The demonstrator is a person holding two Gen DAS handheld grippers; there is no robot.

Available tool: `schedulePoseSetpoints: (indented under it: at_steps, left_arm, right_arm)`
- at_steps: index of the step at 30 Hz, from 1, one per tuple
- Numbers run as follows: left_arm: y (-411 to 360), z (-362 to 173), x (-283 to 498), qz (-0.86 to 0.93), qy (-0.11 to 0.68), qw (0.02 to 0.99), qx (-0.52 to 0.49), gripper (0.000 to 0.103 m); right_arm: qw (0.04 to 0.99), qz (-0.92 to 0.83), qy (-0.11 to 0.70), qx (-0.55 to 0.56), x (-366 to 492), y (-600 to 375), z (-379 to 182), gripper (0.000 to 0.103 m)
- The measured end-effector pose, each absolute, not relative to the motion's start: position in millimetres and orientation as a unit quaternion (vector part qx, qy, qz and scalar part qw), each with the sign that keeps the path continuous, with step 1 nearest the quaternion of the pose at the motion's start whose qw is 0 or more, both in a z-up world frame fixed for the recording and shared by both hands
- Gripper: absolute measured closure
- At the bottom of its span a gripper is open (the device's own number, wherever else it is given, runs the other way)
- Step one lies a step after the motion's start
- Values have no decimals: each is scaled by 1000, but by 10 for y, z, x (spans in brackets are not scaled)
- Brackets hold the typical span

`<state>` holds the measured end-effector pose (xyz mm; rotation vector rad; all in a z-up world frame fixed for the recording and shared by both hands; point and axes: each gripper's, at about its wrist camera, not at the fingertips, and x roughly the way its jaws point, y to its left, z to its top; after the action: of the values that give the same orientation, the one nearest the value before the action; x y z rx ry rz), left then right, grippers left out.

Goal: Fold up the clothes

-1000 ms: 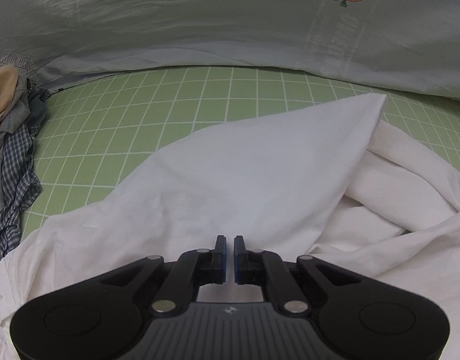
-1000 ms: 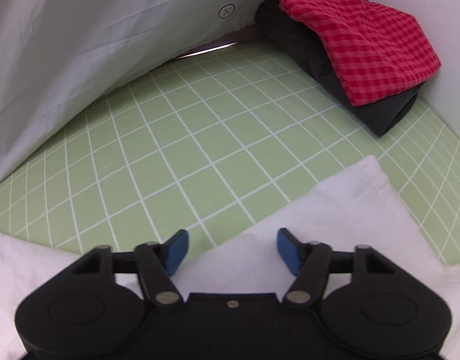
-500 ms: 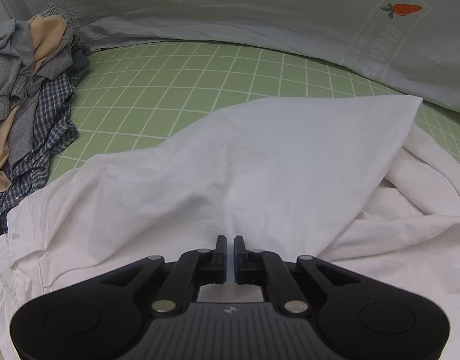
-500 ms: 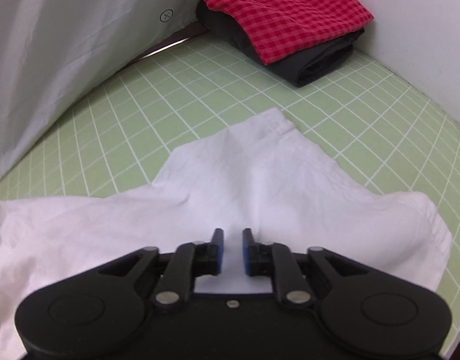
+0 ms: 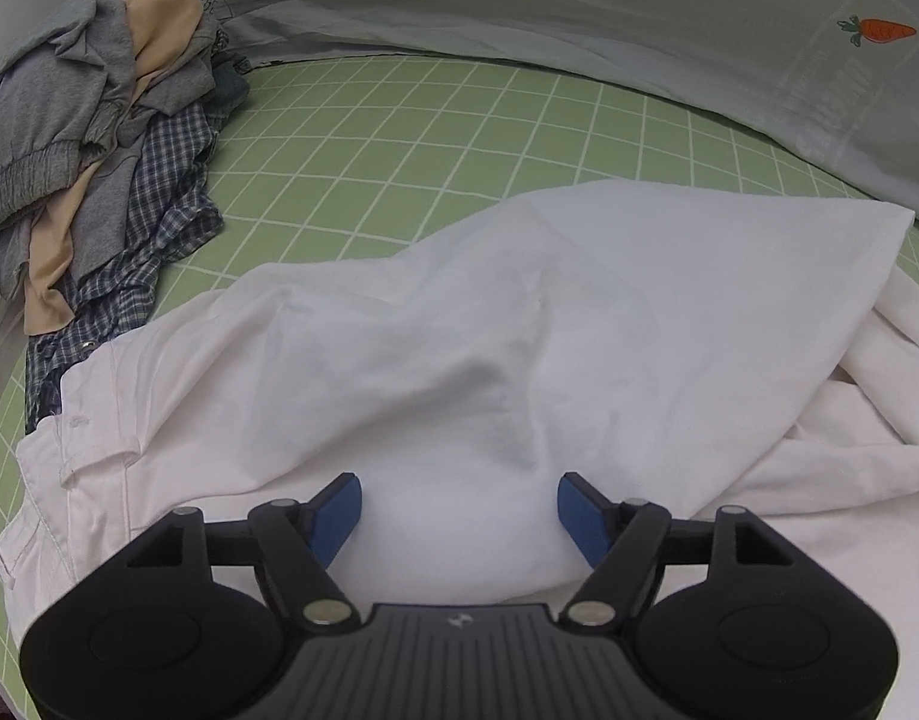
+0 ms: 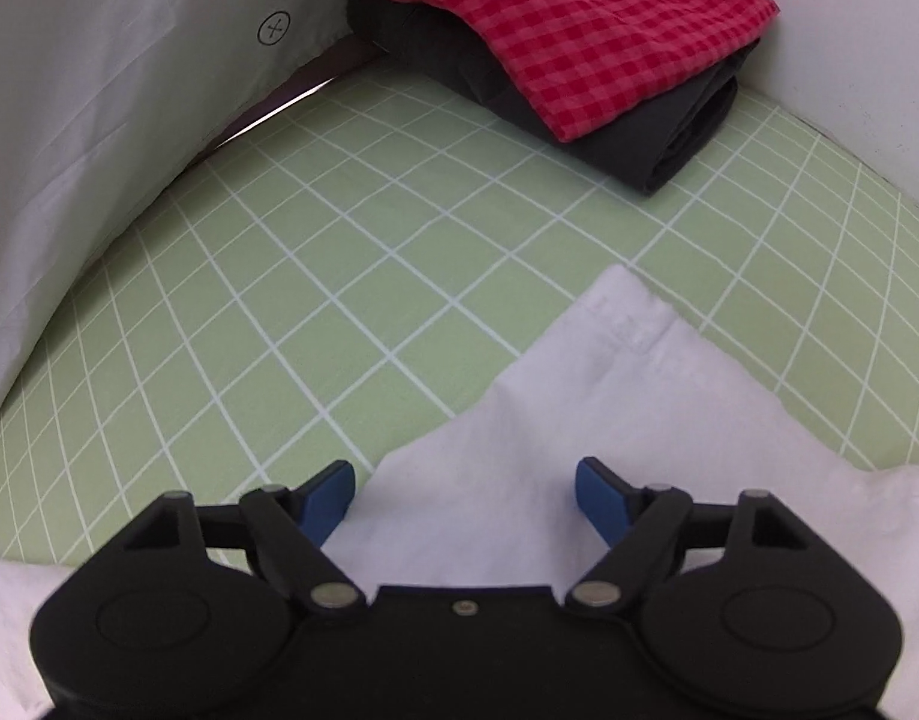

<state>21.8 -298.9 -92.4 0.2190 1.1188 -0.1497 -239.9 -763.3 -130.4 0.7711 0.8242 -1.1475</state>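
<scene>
Green gridded mat (image 5: 399,138) covered our table, with a grey sheet (image 5: 519,12) hanging behind it. At the far left lay a pile of unfolded clothes (image 5: 93,138), grey, beige and checked. Next to it, the white shirt (image 5: 519,330) was spread over the mat, one flap folded across the middle. Our left gripper (image 5: 459,513) hung over it, the jaws opening and pressing on nothing. Our right gripper (image 6: 464,501) stood over the shirt's pointed corner (image 6: 624,312), the jaws apart and closing slightly, not pinching the cloth. At the far right, a red checked cloth (image 6: 555,18) rested on a folded black garment (image 6: 639,120). We judged the shirt light, soft and limp; it should be taken at hems or corners.
</scene>
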Motion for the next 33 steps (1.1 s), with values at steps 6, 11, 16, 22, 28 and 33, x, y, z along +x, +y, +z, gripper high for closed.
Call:
schedulePoseSetpoints:
  at_steps: [6,11,16,22,28,33]
  left_arm:
    - [-3006,-894,193,-75,528,840,104,29]
    - [-2986,-846,110,-87,524,841,99,29]
    - [-3004,-861,-5,-100,526,838,108,28]
    - [-3053,-860,-86,-120,524,834,127,22]
    - [-3086,-908,-117,-117,524,832,140,22]
    - [-3090,-922,-127,-114,523,832,146,22]
  right_arm:
    - [724,-491,324,361,-2762,-7391,-1103,86]
    - [745,-497,309,321,-3168,-6757,-639,89]
    - [716,-474,397,325,-3385,-6333,-964,91]
    - [701,-462,419,346,-3438,-6279,-1126,83]
    - [734,-484,409,246,-3264,-6156,-800,40]
    - [762,-476,421,124,-2959,-6021,-716,21]
